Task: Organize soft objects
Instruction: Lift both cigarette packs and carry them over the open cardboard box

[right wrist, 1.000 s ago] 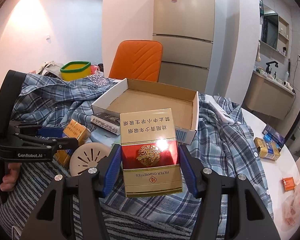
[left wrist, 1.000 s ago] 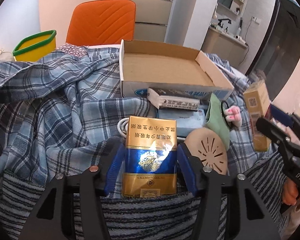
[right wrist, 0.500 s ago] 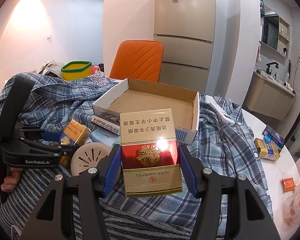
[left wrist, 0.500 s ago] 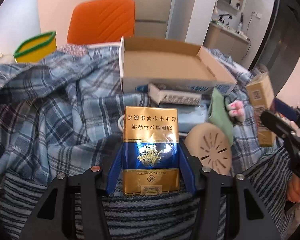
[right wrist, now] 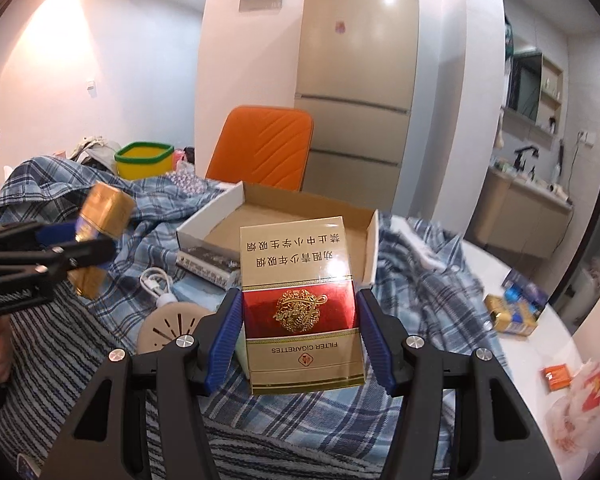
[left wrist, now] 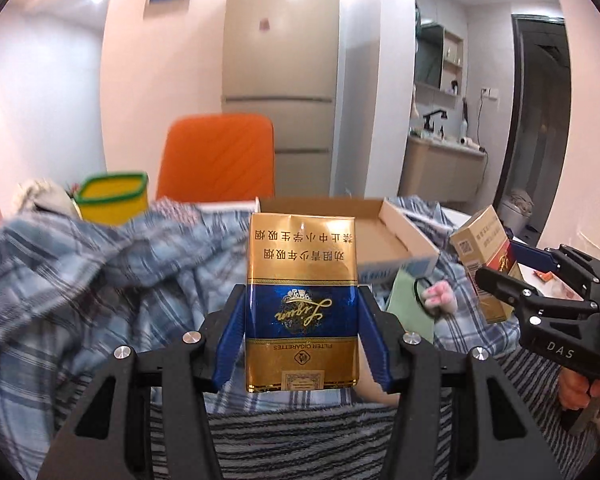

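L gripper grips a blue pack; R gripper grips a red pack, both above plaid cloth by an open box.

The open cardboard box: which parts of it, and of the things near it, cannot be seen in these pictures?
- Cardboard box floor: left wrist view, blue pack covers it; right wrist view, red pack covers the front.
- Round beige disc: partly behind the right gripper finger.
- Left gripper pack: blurred in the right wrist view.
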`<state>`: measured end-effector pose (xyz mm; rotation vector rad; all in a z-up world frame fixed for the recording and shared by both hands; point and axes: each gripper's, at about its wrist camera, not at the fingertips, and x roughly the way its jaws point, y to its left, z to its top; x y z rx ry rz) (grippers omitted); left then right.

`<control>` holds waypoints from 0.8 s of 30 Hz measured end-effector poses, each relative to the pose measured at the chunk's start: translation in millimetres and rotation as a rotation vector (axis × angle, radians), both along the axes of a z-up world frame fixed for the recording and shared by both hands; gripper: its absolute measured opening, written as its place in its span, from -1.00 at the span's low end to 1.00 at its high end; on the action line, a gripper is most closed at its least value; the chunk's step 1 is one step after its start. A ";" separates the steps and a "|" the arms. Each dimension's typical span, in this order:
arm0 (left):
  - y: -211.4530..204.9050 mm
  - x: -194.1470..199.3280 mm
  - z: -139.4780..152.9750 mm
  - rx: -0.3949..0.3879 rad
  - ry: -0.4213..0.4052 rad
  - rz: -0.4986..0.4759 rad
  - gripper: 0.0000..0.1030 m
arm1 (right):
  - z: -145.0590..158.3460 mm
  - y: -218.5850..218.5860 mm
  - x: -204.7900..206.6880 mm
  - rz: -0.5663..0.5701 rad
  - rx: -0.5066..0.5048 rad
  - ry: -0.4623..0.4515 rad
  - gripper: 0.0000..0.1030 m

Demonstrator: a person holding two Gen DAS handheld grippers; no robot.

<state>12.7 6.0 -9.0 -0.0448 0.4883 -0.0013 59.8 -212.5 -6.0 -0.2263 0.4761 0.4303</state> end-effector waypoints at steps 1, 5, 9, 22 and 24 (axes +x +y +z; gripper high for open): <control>-1.2 -2.7 2.9 0.016 -0.020 0.020 0.01 | 1.9 -0.1 -1.8 -0.003 -0.002 -0.012 0.15; 1.5 -8.2 16.4 0.007 -0.070 0.018 0.01 | 9.7 -1.2 -8.3 -0.027 0.013 -0.038 0.16; 4.7 -12.6 37.4 0.000 -0.131 0.017 0.01 | 23.8 -2.0 -13.2 -0.034 0.034 -0.061 0.15; -4.9 -0.1 72.1 0.008 -0.190 -0.034 0.01 | 58.2 -6.5 5.7 -0.054 0.094 -0.055 0.15; -7.7 2.4 66.6 0.009 -0.170 -0.046 0.01 | 50.3 -11.5 14.6 -0.070 0.100 -0.001 0.15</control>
